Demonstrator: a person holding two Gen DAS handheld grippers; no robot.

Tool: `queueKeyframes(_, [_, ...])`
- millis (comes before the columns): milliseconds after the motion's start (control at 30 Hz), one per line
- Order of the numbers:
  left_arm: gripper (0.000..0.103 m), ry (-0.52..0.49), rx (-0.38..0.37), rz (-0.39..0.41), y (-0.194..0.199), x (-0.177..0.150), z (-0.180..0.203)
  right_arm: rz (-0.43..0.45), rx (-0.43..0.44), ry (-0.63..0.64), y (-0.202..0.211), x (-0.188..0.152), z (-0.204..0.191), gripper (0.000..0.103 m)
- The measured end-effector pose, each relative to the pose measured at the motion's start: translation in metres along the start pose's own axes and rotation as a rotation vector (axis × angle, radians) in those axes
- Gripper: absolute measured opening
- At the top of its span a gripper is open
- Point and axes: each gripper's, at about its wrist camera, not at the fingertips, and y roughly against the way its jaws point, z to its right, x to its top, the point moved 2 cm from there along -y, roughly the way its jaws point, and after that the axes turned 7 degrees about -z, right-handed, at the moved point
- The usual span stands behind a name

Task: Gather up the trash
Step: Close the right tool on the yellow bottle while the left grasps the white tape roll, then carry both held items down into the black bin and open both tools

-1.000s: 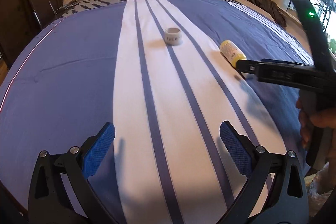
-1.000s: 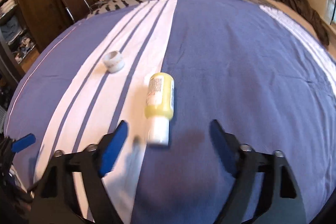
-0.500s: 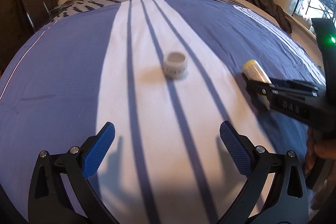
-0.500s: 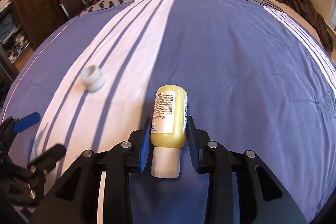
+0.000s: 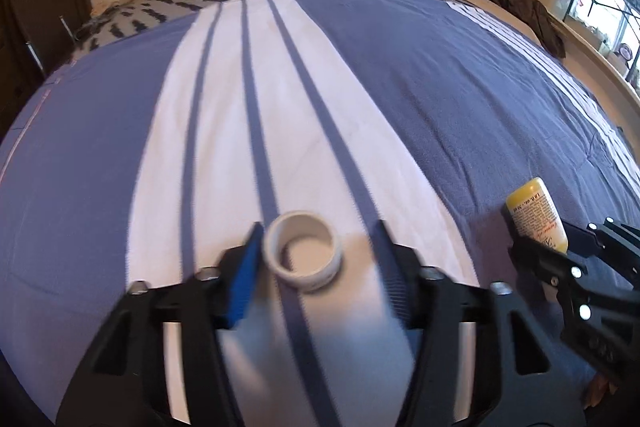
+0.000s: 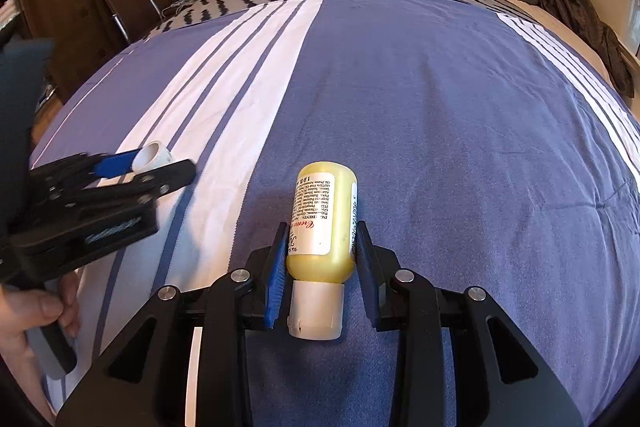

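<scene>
On the bed: right gripper now clamped on yellow bottle, left gripper has moved in, jaws apart around white cup — both pickups nearly secured.

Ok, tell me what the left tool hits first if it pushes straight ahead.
The left tool already straddles the white ring, jaws open, so it would likely meet that first; beyond it lies only striped bedspread.

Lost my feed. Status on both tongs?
Right tongs shut on bottle. Left tongs open around ring, not gripped. Nothing in the way.
</scene>
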Motion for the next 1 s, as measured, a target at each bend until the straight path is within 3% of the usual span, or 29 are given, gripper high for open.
queueKeyframes(100, [0.031,0.009,-0.001,-0.005,0.0,0.0,0.0,0.006,0.006,-0.001,0.004,-0.003,0.0,0.033])
queueKeyframes(300, [0.031,0.037,-0.022,-0.016,0.021,-0.026,0.001,0.01,0.01,0.007,0.023,-0.02,-0.003,0.033])
queueKeyframes(733, [0.031,0.029,-0.074,0.058,0.128,-0.142,0.039,-0.011,0.016,-0.01,0.089,-0.113,-0.001,0.033])
queueKeyframes(1000, [0.031,0.014,-0.101,0.078,0.171,-0.214,0.069,-0.007,0.019,-0.011,0.129,-0.172,-0.005,0.033])
